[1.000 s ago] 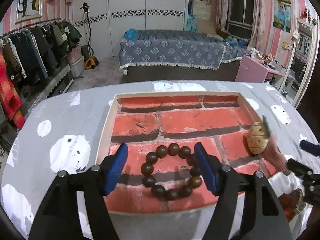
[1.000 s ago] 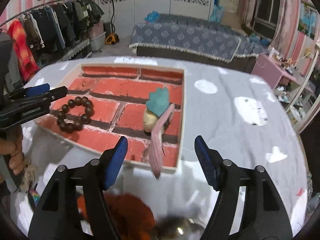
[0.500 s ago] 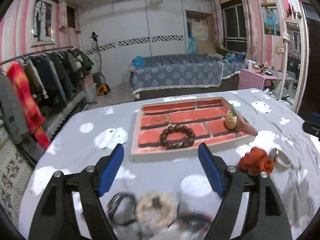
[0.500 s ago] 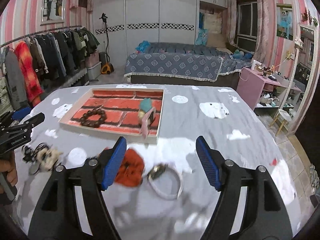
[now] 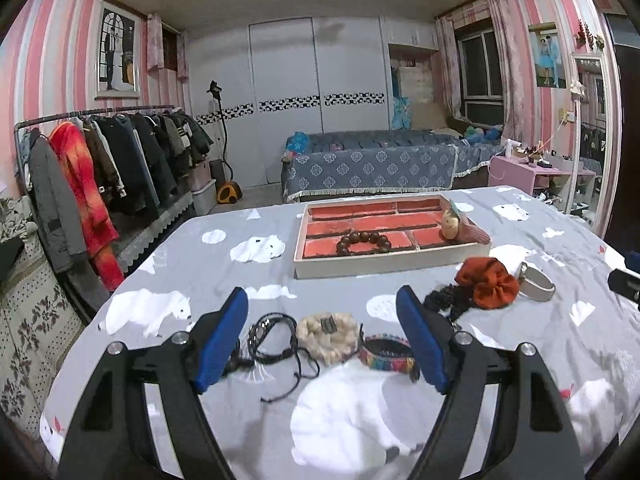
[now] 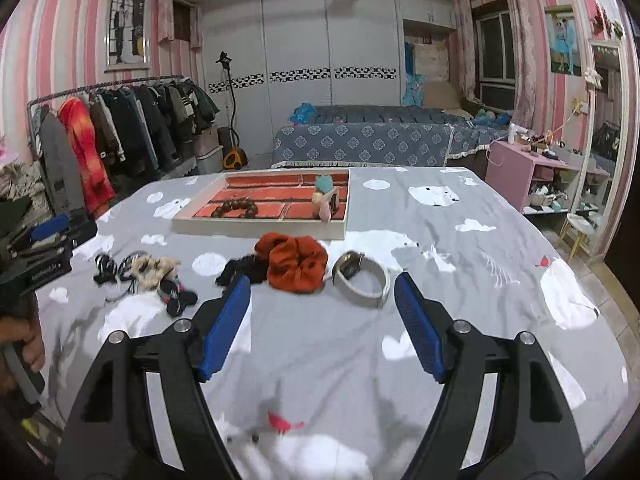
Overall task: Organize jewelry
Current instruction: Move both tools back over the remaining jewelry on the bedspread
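Observation:
A tray (image 5: 380, 267) with a red brick lining stands far back on the table. In it lie a dark bead bracelet (image 5: 363, 242) and a doll hair clip (image 5: 460, 228). My left gripper (image 5: 322, 296) hovers open and holds nothing, above a cream fluffy scrunchie (image 5: 328, 334), a black cord bracelet (image 5: 272, 340) and a woven colourful bracelet (image 5: 386, 354). My right gripper (image 6: 323, 280) is open and holds nothing. Just beyond it lie an orange scrunchie (image 6: 292, 262), a white watch (image 6: 362, 278) and a black scrunchie (image 6: 240, 270). The tray (image 6: 260, 230) lies farther off.
The table wears a grey cloth (image 6: 460, 280) with white bears. The left gripper (image 6: 52, 240) and the hand (image 6: 32, 340) holding it show at the left edge of the right wrist view. A clothes rack (image 5: 100, 168) stands to the left and a bed (image 5: 372, 168) behind.
Both grippers have pulled back from the tray toward the near side of the table. The bead bracelet and hair clip stay in the tray. The loose pieces on the cloth have come into view.

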A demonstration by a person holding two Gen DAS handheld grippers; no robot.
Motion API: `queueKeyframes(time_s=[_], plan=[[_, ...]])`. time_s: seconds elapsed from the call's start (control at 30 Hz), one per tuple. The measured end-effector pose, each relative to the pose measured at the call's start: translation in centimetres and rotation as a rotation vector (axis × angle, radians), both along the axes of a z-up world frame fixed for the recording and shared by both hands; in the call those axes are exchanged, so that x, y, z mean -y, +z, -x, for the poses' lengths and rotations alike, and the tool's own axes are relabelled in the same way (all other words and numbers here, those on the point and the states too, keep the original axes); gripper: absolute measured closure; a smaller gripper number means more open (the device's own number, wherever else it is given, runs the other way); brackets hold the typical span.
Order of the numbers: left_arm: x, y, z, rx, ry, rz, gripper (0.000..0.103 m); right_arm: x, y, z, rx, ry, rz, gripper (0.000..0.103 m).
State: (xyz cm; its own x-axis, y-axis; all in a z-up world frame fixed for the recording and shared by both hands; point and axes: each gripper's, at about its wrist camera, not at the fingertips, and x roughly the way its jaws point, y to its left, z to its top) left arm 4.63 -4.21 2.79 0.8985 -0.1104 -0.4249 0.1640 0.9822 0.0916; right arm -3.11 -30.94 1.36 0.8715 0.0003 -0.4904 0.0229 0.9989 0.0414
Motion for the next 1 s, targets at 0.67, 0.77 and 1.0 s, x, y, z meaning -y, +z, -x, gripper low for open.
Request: queueKeyframes(time_s=[0.67, 0.77, 1.0], plan=[[-4.3, -5.4, 1.0, -0.091, 0.093, 0.028, 0.028, -0.7, -4.2, 1.9, -0.011, -0.017, 0.024, 0.028], [-4.5, -5.4, -0.4, -0.112, 0.089, 0.049, 0.028, -0.6, -4.1, 1.0, -0.021, -0.020, 0.004, 0.028], [-3.2, -5.0, -3.6, -0.135, 0.040, 0.063, 0.027, -2.0, -3.9, -2.8, -0.030, 0.002, 0.021, 0.028]])
